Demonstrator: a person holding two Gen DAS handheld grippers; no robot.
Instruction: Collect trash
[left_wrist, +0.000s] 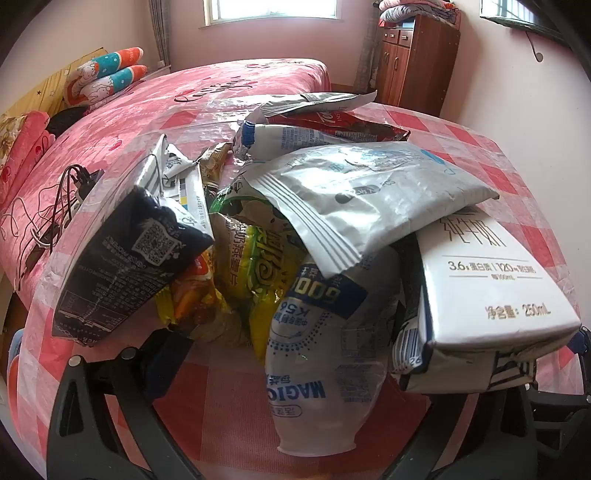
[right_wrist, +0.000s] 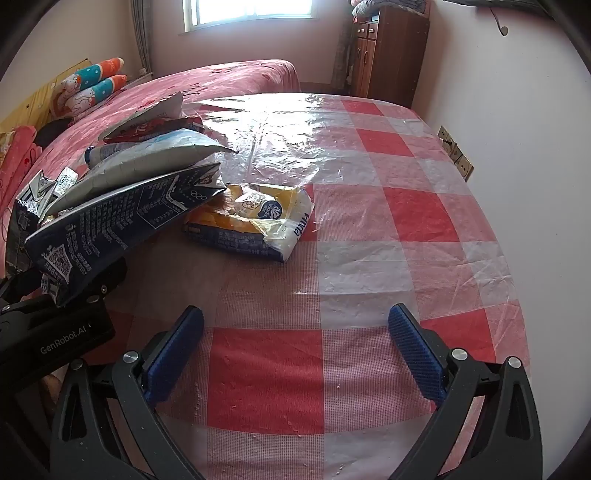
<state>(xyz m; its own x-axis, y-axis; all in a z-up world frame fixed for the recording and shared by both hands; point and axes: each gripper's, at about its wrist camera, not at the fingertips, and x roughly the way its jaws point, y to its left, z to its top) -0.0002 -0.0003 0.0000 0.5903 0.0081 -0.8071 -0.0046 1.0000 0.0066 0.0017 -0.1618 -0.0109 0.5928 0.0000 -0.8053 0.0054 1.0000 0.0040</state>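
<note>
1. While both claws stand wide with nothing gripped, I hold the left claw (left_wrist: 295, 369) low at the near edge of a heap of trash (left_wrist: 295, 229) on the checked desk (right_wrist: 369, 258). The right claw (right_wrist: 295, 350) hangs over bare cloth to the heap's right.
2. The white milk carton (left_wrist: 498, 280) lies tilted on the pile's right side, right over my left claw's right finger, and the dark carton (left_wrist: 122, 266) leans over the left finger. A clumsy push here could, I judge, tip either one off the near edge.
3. The silver pouch (left_wrist: 369, 199) rests loosely on top of the green-and-yellow wrapper (left_wrist: 258, 266) and the white yogurt pouch (left_wrist: 325, 354). Closing on a lower piece may drag the upper ones along and scatter the heap.
4. The yogurt pouch lies between my left fingers, apart from the pads as far as I can tell. It looks soft and slick, so a pinch near its end may slip.
5. The yellow tissue pack (right_wrist: 255, 225) lies alone, just right of the heap and farther in than my right claw. Its crumpled film may fold away from the pads.
6. The clear plastic sheet over the desk looks wrinkled. A fingertip driven too low could snag it and pull the whole pile.
7. Cables (left_wrist: 55, 210) trail on the pink bed (left_wrist: 221, 92) at far left, where a wide swing might catch them.
</note>
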